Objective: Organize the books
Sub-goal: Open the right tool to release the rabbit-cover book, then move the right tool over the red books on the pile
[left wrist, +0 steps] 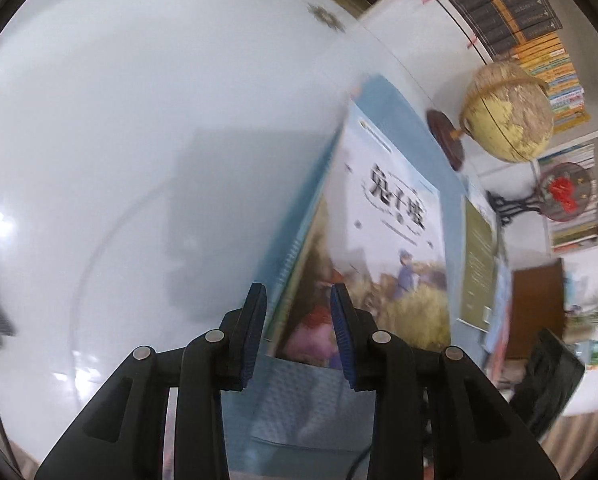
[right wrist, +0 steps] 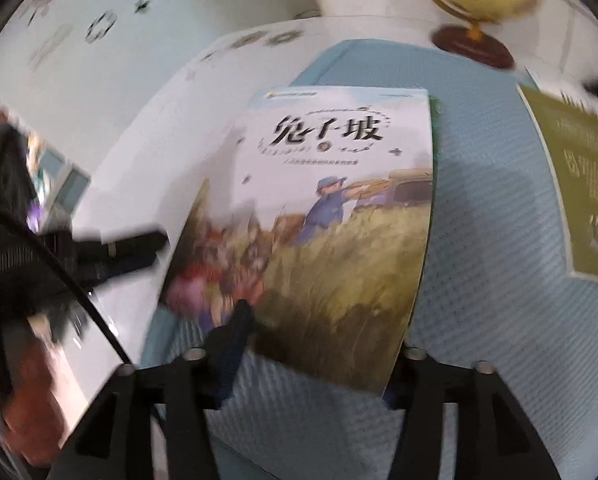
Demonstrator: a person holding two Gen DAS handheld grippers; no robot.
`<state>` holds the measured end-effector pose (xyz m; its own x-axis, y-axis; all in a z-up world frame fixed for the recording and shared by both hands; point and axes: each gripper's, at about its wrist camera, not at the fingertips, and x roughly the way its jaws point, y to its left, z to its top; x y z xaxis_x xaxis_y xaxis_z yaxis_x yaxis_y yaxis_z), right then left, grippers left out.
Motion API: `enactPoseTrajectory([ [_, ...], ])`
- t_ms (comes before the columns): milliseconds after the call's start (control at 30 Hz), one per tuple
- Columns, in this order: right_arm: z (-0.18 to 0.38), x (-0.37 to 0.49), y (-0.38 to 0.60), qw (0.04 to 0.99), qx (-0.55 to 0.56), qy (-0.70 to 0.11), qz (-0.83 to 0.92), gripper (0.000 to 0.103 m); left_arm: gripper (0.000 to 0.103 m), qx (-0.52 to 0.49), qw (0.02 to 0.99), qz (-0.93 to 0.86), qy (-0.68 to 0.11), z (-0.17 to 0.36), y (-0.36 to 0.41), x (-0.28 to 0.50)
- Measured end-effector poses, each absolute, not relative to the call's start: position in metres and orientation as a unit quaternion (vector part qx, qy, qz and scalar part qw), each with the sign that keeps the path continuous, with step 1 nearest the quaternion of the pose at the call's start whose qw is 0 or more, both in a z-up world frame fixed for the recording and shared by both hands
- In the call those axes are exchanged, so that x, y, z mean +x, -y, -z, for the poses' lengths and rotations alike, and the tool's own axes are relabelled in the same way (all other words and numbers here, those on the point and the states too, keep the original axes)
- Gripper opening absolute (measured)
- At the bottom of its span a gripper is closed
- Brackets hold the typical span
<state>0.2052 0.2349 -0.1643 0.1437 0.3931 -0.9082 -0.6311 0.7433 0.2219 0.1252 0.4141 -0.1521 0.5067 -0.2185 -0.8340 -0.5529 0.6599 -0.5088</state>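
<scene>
A picture book (left wrist: 395, 236) with a white top, black Chinese title and a wheat-field scene lies on a light blue mat (left wrist: 299, 404); it also shows in the right wrist view (right wrist: 331, 208). My left gripper (left wrist: 299, 320) stands at the book's left edge, its blue pads (left wrist: 255, 332) on either side of the edge with a gap. It shows in the right wrist view (right wrist: 131, 248). My right gripper (right wrist: 315, 344) is at the book's near edge; the left finger (right wrist: 235, 332) shows, the right finger is hidden under the book. An olive-green book (right wrist: 579, 184) lies to the right.
A yellow globe (left wrist: 507, 112) on a dark wooden base stands at the far end of the white table (left wrist: 139, 120). Bookshelves with many spines (left wrist: 539, 20) line the wall behind it. A black object (left wrist: 555, 380) sits at the right. The mat (right wrist: 479, 240) covers the table around the books.
</scene>
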Motion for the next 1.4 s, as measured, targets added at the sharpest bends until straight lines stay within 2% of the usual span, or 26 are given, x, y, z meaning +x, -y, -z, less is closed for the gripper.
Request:
enactPoseTrajectory([
  [100, 0.164, 0.192, -0.216, 0.747, -0.144, -0.56, -0.329, 0.056, 0.03, -0.374, 0.787, -0.113, -0.478, 0.137, -0.408, 0.124],
  [233, 0.161, 0.186, -0.166, 0.749, -0.138, -0.578, -0.292, 0.056, 0.03, -0.338, 0.805, -0.101, -0.477, 0.123, -0.381, 0.131],
  [433, 0.133, 0.201, -0.078, 0.78, -0.093, -0.568, -0.246, 0.058, 0.032, -0.267, 0.84, -0.049, -0.469, 0.088, -0.287, 0.154],
  [500, 0.121, 0.209, -0.051, 0.794, -0.075, -0.551, -0.243, 0.061, 0.04, -0.252, 0.85, -0.026, -0.462, 0.073, -0.251, 0.161],
  [567, 0.111, 0.216, -0.027, 0.805, -0.07, -0.535, -0.246, 0.062, 0.065, -0.234, 0.864, -0.008, -0.445, 0.055, -0.209, 0.167],
  [633, 0.099, 0.221, 0.006, 0.814, -0.077, -0.517, -0.252, 0.062, 0.08, -0.214, 0.884, -0.013, -0.416, 0.038, -0.171, 0.166],
  [667, 0.097, 0.223, 0.015, 0.817, -0.083, -0.512, -0.253, 0.062, 0.082, -0.206, 0.891, -0.019, -0.405, 0.032, -0.156, 0.165],
  [800, 0.083, 0.225, 0.086, 0.828, -0.09, -0.494, -0.249, 0.064, 0.082, -0.187, 0.893, -0.023, -0.409, 0.023, -0.069, 0.175],
  [867, 0.08, 0.229, 0.129, 0.836, -0.08, -0.485, -0.243, 0.076, 0.082, -0.186, 0.886, -0.015, -0.425, 0.03, -0.036, 0.184],
  [900, 0.08, 0.231, 0.15, 0.841, -0.073, -0.48, -0.239, 0.078, 0.082, -0.184, 0.882, -0.014, -0.433, 0.035, -0.014, 0.187],
  [1133, 0.095, 0.252, 0.266, 0.829, 0.011, -0.521, -0.201, 0.078, 0.082, -0.157, 0.875, -0.015, -0.458, 0.044, 0.09, 0.189],
  [1400, 0.104, 0.273, 0.327, 0.848, 0.074, -0.499, -0.164, 0.078, 0.08, -0.071, 0.876, 0.003, -0.477, 0.048, 0.133, 0.221],
])
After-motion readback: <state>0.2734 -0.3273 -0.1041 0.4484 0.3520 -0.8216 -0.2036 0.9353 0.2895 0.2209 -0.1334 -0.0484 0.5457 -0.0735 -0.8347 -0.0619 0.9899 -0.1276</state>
